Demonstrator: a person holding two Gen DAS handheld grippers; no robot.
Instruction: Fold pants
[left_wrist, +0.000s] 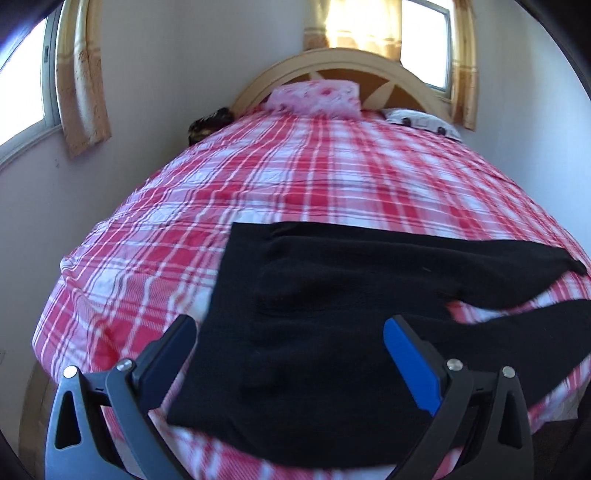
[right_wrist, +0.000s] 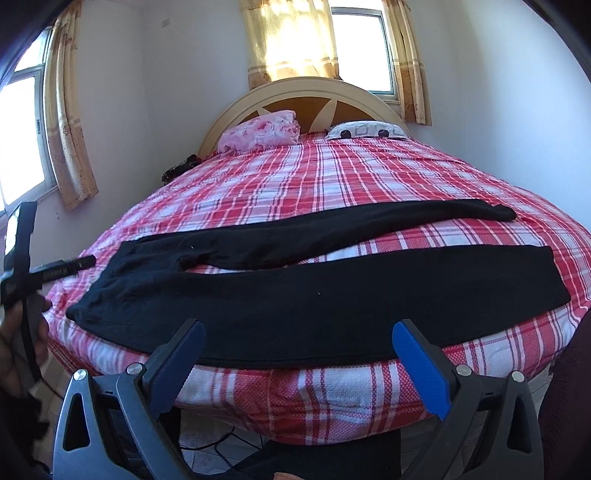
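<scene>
Bed (right_wrist: 332, 177) w/ red plaid sheet, arched headboard (right_wrist: 303, 92); white walls (right_wrist: 166, 92), sunlit curtained windows (right_wrist: 354, 44), pink pillow (right_wrist: 262, 134).

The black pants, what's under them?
Under the black pants lies the red and white plaid bedsheet, showing all around them and between the two legs. The sheet directly beneath is covered, so anything there stays hidden.

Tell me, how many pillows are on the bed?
2: a pink flowery pillow at the headboard's left, and a white pillow with dark spots at its right. Others may be hidden.
</scene>
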